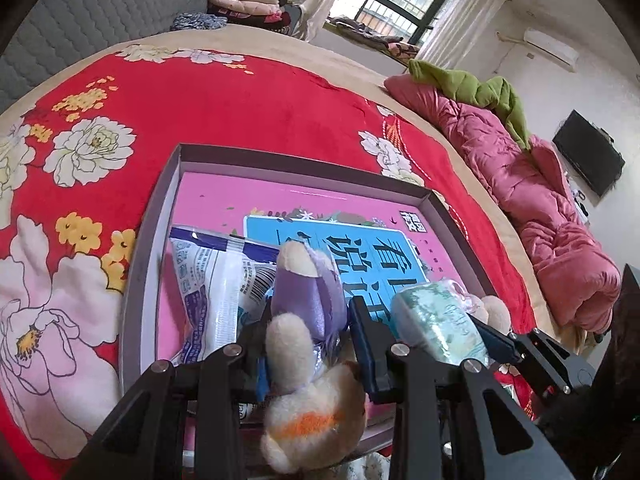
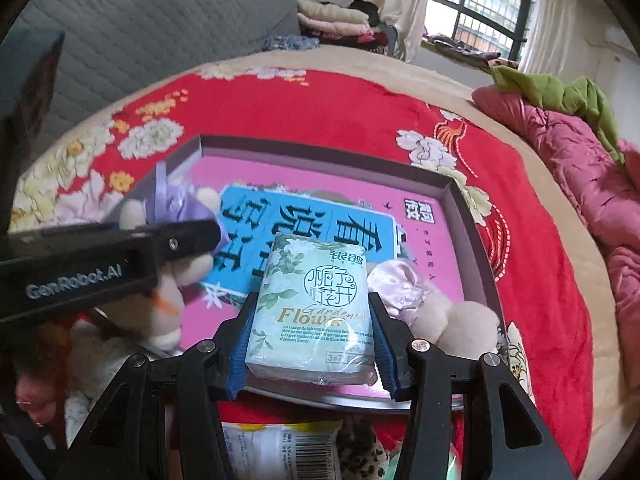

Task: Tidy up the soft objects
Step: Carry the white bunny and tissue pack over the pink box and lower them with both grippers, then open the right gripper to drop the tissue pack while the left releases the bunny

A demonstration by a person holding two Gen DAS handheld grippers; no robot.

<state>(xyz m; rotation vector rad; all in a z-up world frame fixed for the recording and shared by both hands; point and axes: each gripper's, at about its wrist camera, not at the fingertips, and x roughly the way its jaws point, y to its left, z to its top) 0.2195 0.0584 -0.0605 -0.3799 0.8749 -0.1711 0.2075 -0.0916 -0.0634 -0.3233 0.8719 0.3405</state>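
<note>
Left wrist view: my left tongs are clamped on a plush toy in a purple dress, held over the near edge of the grey tray lying on the red floral bed. The toy's long axis runs along the fingers, its far end pointing toward 12 o'clock. A white-and-blue packet already lies in the tray at 10 o'clock from the toy. I judge the step is best done by lowering the toy beside that packet before I loosen the grip

Right wrist view: my right tongs grip a tissue pack by its two long sides, over the tray's near rim. Its long axis points to 12 o'clock, printed face up. Another plush lies at 3 o'clock, so I'd set the pack down flat in the open space ahead, clear of it
</note>
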